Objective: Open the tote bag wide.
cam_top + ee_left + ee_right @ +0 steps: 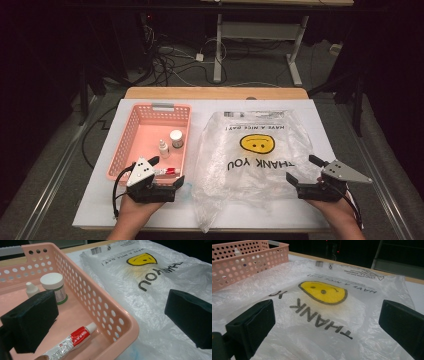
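Observation:
A pink perforated basket [162, 106] stands on the left half of the table. It holds a white-lidded jar [176, 138], a small dropper bottle [163, 148] and a red-and-white tube [169, 171]. To its right lies a flat clear plastic bag [255, 165] printed with a yellow smiley and "THANK YOU". My left gripper [166, 171] is open over the basket's near right corner, one jaw above the basket floor and the other over the bag [150, 290]. My right gripper [304, 170] is open just above the bag's near right part [324, 292], with nothing between its pads.
The white table top [100, 200] ends close to the hands at the front and at a wooden strip [215, 93] at the back. Beyond the table are floor cables [165, 60] and a desk frame [218, 50]. Bare table lies left of the basket.

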A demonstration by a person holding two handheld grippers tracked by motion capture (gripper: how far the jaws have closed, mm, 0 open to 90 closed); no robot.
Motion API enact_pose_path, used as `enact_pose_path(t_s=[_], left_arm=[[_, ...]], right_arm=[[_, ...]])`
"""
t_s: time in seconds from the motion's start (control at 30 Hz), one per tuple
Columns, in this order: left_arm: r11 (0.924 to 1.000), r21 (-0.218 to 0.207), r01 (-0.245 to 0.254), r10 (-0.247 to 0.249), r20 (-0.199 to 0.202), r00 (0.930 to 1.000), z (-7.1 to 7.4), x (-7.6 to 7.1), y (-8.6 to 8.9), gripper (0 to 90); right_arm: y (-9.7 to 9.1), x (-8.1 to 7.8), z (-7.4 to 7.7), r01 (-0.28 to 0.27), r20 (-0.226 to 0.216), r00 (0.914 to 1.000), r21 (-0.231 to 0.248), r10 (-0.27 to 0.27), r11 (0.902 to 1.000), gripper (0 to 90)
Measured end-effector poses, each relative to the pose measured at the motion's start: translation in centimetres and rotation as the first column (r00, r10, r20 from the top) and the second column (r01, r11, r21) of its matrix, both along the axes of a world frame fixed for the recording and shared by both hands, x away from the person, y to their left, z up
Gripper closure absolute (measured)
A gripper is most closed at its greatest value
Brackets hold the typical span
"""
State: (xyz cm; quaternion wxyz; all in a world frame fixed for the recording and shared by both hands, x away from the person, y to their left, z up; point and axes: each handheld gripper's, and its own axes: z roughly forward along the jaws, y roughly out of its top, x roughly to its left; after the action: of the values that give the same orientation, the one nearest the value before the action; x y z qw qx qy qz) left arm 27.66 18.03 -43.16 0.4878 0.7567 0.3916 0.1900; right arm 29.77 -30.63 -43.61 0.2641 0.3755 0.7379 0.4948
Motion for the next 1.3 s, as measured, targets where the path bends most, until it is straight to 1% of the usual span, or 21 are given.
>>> enact_pose_path(t_s=[0.1,0.2,0.23,0.3,0.43,0.5,0.57,0.6,0.7,0.8,0.83,0.87,0.93,1.1,1.2,1.3], left_arm=[[1.0,0.003,0.001,-0.001,-0.004,1.0,0.0,0.1,0.0,0.0],[1.0,0.003,0.0,0.0,-0.005,1.0,-0.1,0.2,0.0,0.0],[1.0,0.003,0.0,0.0,-0.006,1.0,-0.1,0.2,0.0,0.0],[1.0,0.004,0.005,-0.005,-0.006,1.0,-0.1,0.2,-0.1,0.0],[1.0,0.004,0.008,-0.008,-0.003,1.0,0.0,0.1,-0.1,0.0],[1.0,0.002,0.009,-0.009,-0.004,1.0,0.0,0.1,-0.1,0.0],[1.0,-0.001,0.008,-0.008,-0.008,0.9999,-0.1,0.1,-0.1,0.0],[1.0,0.001,0.009,-0.009,-0.008,0.9999,-0.1,0.1,-0.1,0.0],[1.0,0.001,0.007,-0.007,-0.007,0.9999,0.0,0.2,0.0,0.0],[1.0,-0.005,0.006,-0.006,-0.01,0.9999,-0.1,0.2,0.1,0.0],[1.0,-0.004,0.006,-0.006,-0.012,0.9999,-0.1,0.3,0.0,0.0],[1.0,0.001,0.008,-0.008,-0.014,0.9999,-0.1,0.3,0.0,0.0],[1.0,0.002,0.009,-0.009,-0.016,0.9998,-0.1,0.3,0.0,0.0],[1.0,-0.003,0.007,-0.007,-0.014,0.9999,0.0,0.2,0.0,0.0],[0.9999,0.001,0.011,-0.011,-0.01,0.9999,0.0,0.1,0.0,0.0],[0.9999,0.0,0.01,-0.01,-0.008,0.9999,0.0,0.1,-0.1,0.0]], right_arm=[[-0.4,0.2,-0.1,0.011,-0.009,0.9999,0.0,-0.011,0.9999,0.9],[-0.9,0.3,-0.1,0.023,-0.008,0.9997,-0.001,-0.023,0.9997,0.9],[-1.2,0.4,0.0,0.037,-0.009,0.9993,-0.002,-0.037,0.9993,0.9],[-1.5,0.4,0.0,0.044,-0.007,0.999,-0.004,-0.044,0.999,0.9],[-2.6,0.7,0.0,0.078,-0.009,0.9969,-0.002,-0.078,0.997,0.9],[-3.2,0.9,0.0,0.096,-0.013,0.9953,-0.008,-0.096,0.9953,0.9],[-3.9,1.1,-0.1,0.113,-0.021,0.9933,-0.003,-0.113,0.9936,0.9],[-4.5,1.2,-0.3,0.132,-0.029,0.9909,-0.005,-0.132,0.9913,0.9],[-5.0,1.4,-0.4,0.144,-0.035,0.9889,-0.005,-0.144,0.9895,0.9],[-5.9,1.7,-0.6,0.167,-0.042,0.985,-0.007,-0.167,0.9859,0.9],[-6.1,1.7,-0.7,0.175,-0.052,0.9832,-0.001,-0.175,0.9845,0.9],[-6.3,1.8,-0.8,0.18,-0.053,0.9823,-0.006,-0.18,0.9837,0.9],[-6.6,2.0,-1.0,0.187,-0.064,0.9803,-0.006,-0.187,0.9824,0.9],[-6.9,2.4,-1.5,0.2,-0.073,0.9767,-0.037,-0.202,0.9792,0.9],[-6.9,2.6,-1.6,0.202,-0.079,0.9758,-0.037,-0.204,0.9788,0.9],[-6.8,3.3,-1.6,0.201,-0.087,0.9753,-0.032,-0.203,0.9791,1.0]])
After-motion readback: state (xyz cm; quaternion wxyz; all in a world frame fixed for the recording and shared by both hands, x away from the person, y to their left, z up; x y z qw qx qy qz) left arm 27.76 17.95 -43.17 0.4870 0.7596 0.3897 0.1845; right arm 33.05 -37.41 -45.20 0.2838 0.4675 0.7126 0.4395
